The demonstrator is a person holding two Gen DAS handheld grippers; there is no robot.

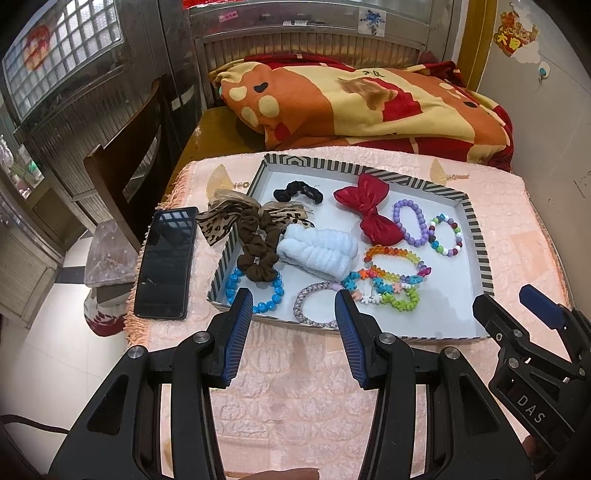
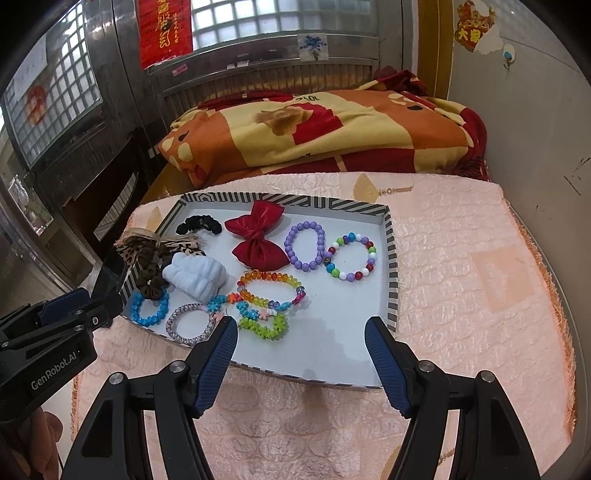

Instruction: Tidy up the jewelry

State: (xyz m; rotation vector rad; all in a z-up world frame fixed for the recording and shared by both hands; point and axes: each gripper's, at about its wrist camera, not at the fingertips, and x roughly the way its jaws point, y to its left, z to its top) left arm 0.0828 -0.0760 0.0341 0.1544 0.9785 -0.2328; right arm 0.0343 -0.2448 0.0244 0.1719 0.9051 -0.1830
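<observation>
Striped shallow cardboard tray [image 2: 392, 258] holds beaded bracelets, scrunchies, red satin bow [image 2: 255, 240]. Left tongs [image 1: 293, 306] and right tongs [image 2: 300, 336] hover wide, empty, at tray's near edge. Whether sorted or awaiting sorting, unclear; tangled rainbow bracelets [image 2: 266, 295] need single-strand pinches.

Both fisheye views are evenly, fairly brightly lit, with daylight coming through the glass-block window [image 2: 236, 22] at the far side. Shadows are soft and faint. The phone [image 1: 166, 262] screen mirrors the window grid. Straight lines bow strongly toward the dark, vignetted corners. The middle is sharp; the edges soften slightly.
</observation>
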